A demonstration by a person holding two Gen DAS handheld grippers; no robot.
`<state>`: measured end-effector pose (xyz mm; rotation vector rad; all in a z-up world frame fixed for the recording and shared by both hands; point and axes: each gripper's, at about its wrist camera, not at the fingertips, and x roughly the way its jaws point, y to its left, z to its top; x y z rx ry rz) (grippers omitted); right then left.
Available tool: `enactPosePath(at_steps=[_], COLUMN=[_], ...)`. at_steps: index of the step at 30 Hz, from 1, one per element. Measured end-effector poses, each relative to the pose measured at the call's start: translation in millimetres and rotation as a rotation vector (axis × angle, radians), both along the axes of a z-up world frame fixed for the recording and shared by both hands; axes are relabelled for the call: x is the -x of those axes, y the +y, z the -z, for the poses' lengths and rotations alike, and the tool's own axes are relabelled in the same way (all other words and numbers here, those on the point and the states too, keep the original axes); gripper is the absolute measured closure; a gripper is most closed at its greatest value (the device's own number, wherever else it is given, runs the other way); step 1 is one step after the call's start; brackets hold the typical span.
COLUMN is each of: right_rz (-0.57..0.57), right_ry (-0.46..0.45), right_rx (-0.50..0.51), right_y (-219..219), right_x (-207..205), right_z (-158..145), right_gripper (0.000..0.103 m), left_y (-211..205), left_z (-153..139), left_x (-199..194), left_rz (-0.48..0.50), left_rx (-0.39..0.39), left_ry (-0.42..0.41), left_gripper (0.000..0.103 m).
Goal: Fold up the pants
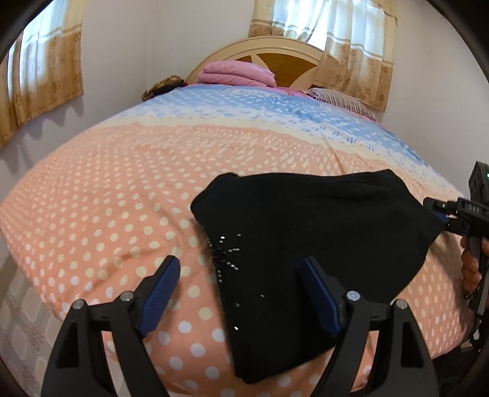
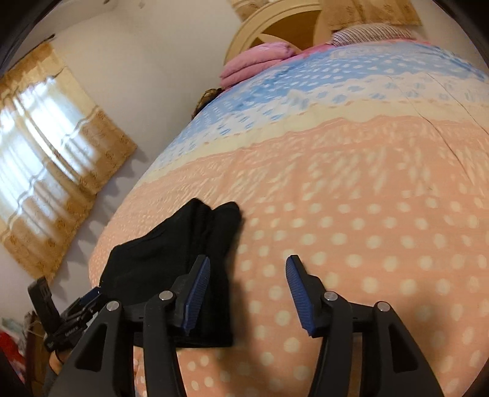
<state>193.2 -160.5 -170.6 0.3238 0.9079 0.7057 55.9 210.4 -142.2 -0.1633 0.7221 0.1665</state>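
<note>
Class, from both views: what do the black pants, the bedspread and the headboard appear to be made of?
Black pants: soft matte knit, probably; limp folds, small shiny studs.
Bedspread: thin printed woven cloth, likely cotton; matte, fine creases.
Headboard: seemingly wood, cream-painted rim with brown panels, smooth slight sheen.

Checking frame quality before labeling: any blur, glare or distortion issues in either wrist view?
Left wrist view: sharp; strong fisheye bulge on the bed; the black pants show almost no fold detail; window backlit, washed out. Right wrist view: motion blur smears the bedspread dots; the window is blown out; both claws, left claw and right claw, stay crisp.
</note>
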Motion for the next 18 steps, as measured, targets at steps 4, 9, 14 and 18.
enactPosePath(at_steps=[4,9,14,18], right_rz=[0.001,-0.01,-0.024,-0.012], right_ry=[-0.006,-0.099,-0.24,-0.307], right_rx=[0.02,0.066,0.125,0.15], right_y=[-4,-4,-9,-17], right_x=[9,48,102,136], right_z=[-4,-31,-65,-87], right_gripper=[0.049,0.048,0.043,0.04], left_y=[-6,-13,-21,-29], left_z=[-7,-25,-46,-60], left_x=[4,15,36,49], left_rz=[0.002,0.005,0.015,0.028], left_rx=[-0.003,0.0,-0.013,-0.016], left_ry=[-0.004,-0.035,-0.088,-0.123], left_gripper=[0.019,0.019,0.012,0.012])
